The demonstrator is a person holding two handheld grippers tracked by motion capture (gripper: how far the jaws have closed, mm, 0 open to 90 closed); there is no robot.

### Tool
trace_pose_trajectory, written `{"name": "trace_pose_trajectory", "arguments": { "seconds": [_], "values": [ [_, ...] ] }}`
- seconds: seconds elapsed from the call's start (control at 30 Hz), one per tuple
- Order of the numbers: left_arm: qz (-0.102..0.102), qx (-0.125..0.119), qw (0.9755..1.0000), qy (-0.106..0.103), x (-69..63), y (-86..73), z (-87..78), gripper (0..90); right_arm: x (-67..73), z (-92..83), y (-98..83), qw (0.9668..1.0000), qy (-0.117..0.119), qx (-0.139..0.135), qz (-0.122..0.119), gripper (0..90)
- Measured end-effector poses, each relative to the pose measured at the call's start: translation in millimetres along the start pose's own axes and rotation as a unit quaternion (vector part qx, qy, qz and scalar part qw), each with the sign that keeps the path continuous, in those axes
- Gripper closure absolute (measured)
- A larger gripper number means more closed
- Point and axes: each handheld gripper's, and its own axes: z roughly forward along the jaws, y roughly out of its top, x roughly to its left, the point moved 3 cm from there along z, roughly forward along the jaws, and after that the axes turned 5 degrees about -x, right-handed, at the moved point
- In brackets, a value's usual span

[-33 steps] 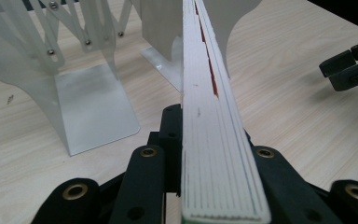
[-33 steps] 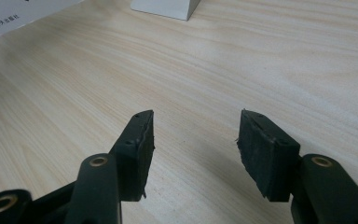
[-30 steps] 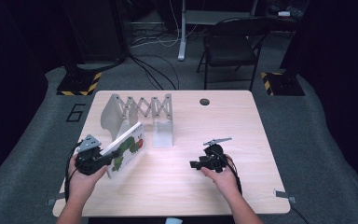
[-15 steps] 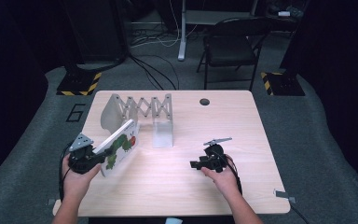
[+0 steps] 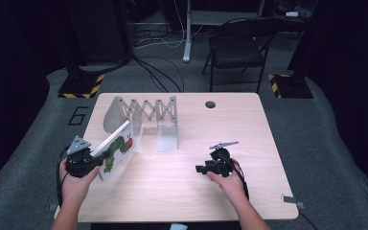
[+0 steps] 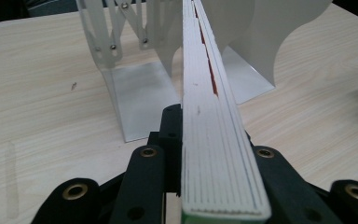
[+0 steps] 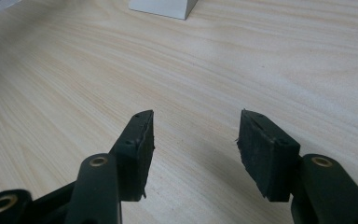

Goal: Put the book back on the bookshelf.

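My left gripper (image 5: pixel 98 158) is shut on the near end of a thick white board book (image 5: pixel 120 146) with a green and red picture on its cover. The book stands on edge and tilts up, its far end close to the left plates of a metal accordion book rack (image 5: pixel 146 112). In the left gripper view the book's page edges (image 6: pixel 205 102) run straight ahead between the black jaws, pointing into a gap in the rack (image 6: pixel 135 88). My right gripper (image 5: pixel 202 168) rests low over the table at the right, open and empty (image 7: pixel 196 140).
The wooden table (image 5: pixel 268 124) has a small round black grommet (image 5: pixel 210 104) near its far edge. Behind the table stand a folding chair (image 5: pixel 235 43) and cables on the grey floor. Bare wood lies between the two grippers.
My left hand has shifted a little to the left with the book, whose far end now sits nearer the rack's left plates. The right gripper has stayed put.
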Motion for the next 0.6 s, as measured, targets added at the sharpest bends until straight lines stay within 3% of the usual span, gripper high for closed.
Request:
{"name": "trace_pose_trajectory", "arguments": {
  "seconds": [0.33,0.43,0.6],
  "values": [
    [0.001,0.007,0.9996,0.027,5.3,6.0,6.4,75.6,-1.9,-1.4,-0.4,1.0,0.002,-0.002,0.006,45.6],
    [-0.006,0.002,0.9995,0.032,5.9,12.3,10.5,75.6,-3.0,-1.5,-0.4,1.0,0.002,-0.004,0.008,45.6],
    [0.0,0.002,0.9992,0.04,5.2,21.1,17.7,75.6,-2.6,-2.0,-0.4,1.0,0.003,-0.005,0.006,45.7]
  ]
}}
